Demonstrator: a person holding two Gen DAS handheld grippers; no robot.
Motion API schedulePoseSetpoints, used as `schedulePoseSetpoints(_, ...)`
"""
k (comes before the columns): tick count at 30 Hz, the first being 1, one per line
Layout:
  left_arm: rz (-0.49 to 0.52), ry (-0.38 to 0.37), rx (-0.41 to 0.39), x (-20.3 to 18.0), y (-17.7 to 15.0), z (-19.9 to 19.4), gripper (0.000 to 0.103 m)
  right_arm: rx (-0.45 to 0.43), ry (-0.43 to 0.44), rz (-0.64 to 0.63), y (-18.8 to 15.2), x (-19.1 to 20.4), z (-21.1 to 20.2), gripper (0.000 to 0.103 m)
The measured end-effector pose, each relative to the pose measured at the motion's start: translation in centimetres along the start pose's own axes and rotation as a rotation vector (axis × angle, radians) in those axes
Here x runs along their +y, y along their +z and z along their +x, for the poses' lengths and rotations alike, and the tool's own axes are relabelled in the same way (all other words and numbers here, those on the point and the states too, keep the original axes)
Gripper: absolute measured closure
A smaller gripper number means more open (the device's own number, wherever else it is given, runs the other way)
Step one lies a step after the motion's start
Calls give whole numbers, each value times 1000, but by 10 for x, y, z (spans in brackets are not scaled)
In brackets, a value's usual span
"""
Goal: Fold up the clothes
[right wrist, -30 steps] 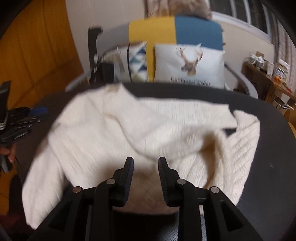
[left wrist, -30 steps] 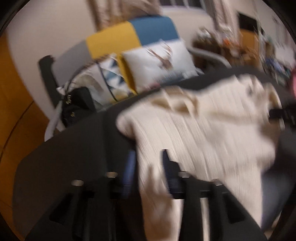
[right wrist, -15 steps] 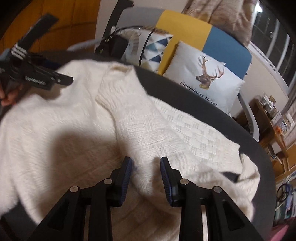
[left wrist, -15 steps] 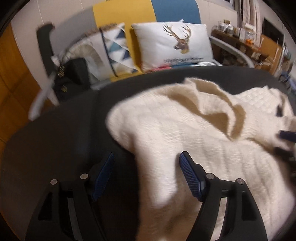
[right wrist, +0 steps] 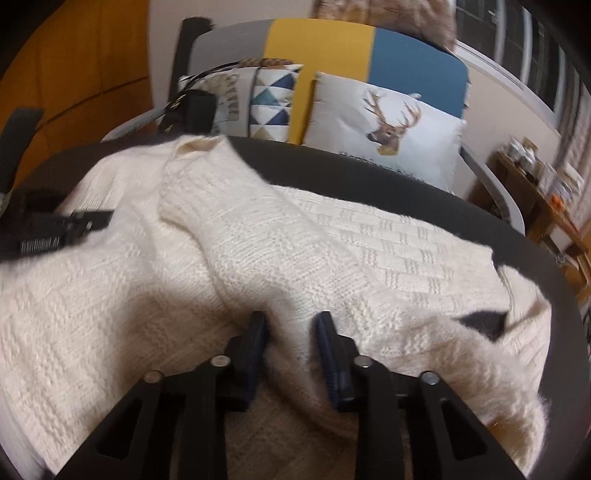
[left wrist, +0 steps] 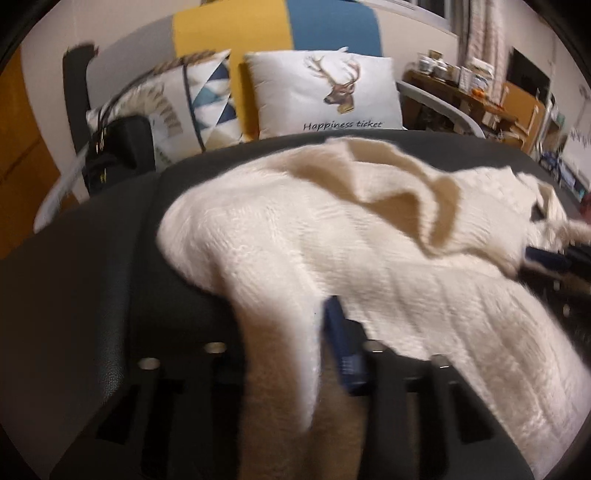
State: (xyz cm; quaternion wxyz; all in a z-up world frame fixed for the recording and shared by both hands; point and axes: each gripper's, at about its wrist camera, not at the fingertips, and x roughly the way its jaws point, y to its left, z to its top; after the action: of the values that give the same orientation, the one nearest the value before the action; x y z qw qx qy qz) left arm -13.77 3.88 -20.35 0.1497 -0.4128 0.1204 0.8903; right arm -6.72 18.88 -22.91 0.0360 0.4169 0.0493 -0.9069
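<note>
Clearly soft and floppy, the cream knit sweater point(right wrist: 295, 251) sprawls over the dark table point(left wrist: 92, 295) — both the left gripper point(left wrist: 295, 332) and right gripper point(right wrist: 291, 350) are closing on bunched folds, apparently pinched; grab near its edges

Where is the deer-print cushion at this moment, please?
In both wrist views the deer-print cushion leans against the yellow-and-blue sofa back, right of the triangle-patterned cushion, just beyond the dark table.

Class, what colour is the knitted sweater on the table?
Cream-white knitted sweater; clearest in the right wrist view.
</note>
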Motion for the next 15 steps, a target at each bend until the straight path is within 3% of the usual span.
schedulePoseSetpoints(2,12,16,-19,-2,0,-2,81,-7,13,68,0,-8,0,85)
schedulePoseSetpoints(5,-65,-38,-30,12,-4,-8,86,-27,37,144,-2,-21,-3,93)
schedulePoseSetpoints(8,-149,-94,-26,23,-9,-13,87,-40,37,166,-3,-25,-5,94)
schedulePoseSetpoints(15,-191,-101,-105,30,-21,-52,89,-72,86,245,2,-40,-19,97)
